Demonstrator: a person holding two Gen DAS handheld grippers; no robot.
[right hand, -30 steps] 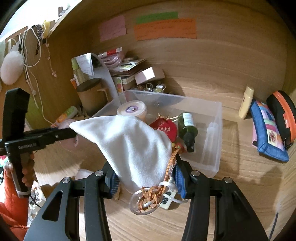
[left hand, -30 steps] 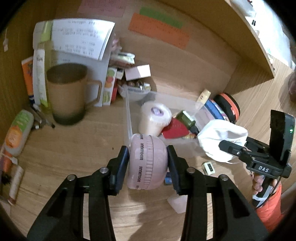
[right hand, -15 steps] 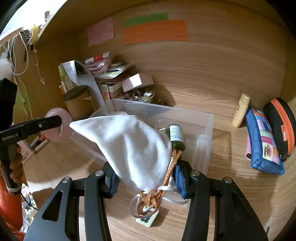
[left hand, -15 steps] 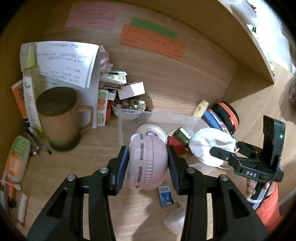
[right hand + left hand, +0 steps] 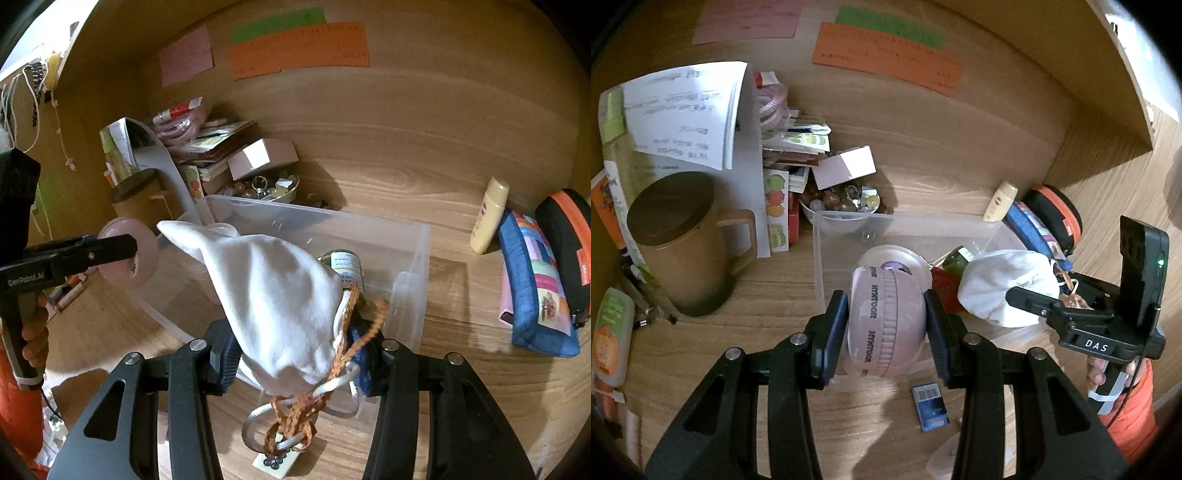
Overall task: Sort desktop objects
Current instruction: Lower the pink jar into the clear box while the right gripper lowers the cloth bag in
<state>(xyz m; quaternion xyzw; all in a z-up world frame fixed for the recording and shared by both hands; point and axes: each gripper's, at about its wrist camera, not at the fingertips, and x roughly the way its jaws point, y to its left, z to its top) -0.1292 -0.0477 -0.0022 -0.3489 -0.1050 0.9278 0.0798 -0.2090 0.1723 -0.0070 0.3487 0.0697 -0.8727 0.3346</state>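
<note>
My left gripper (image 5: pixel 886 332) is shut on a round pink device (image 5: pixel 882 325) with ribbed rim and lettering, held just above the near left corner of the clear plastic bin (image 5: pixel 820 266). It also shows in the right wrist view (image 5: pixel 129 254). My right gripper (image 5: pixel 295 350) is shut on a white cloth pouch (image 5: pixel 273 295) with orange braided cord (image 5: pixel 295 413) and white loops, held over the bin's near wall (image 5: pixel 406 295). The pouch also shows in the left wrist view (image 5: pixel 1004 291). Inside the bin lie a white round jar (image 5: pixel 897 258), a green bottle (image 5: pixel 345 267) and a red item (image 5: pixel 943 282).
A brown mug (image 5: pixel 679 254), papers and boxes (image 5: pixel 846 166) stand at the back left. A bowl of trinkets (image 5: pixel 846 203) sits behind the bin. A cream tube (image 5: pixel 489 214), a blue patchwork pouch (image 5: pixel 535 288) and a black-orange case (image 5: pixel 569 236) lie right. A blue card (image 5: pixel 931 406) lies on the desk.
Both grippers have risen and moved forward toward the bin with their loads. The pink device now hangs over the bin's near left corner, the pouch over its near wall.
</note>
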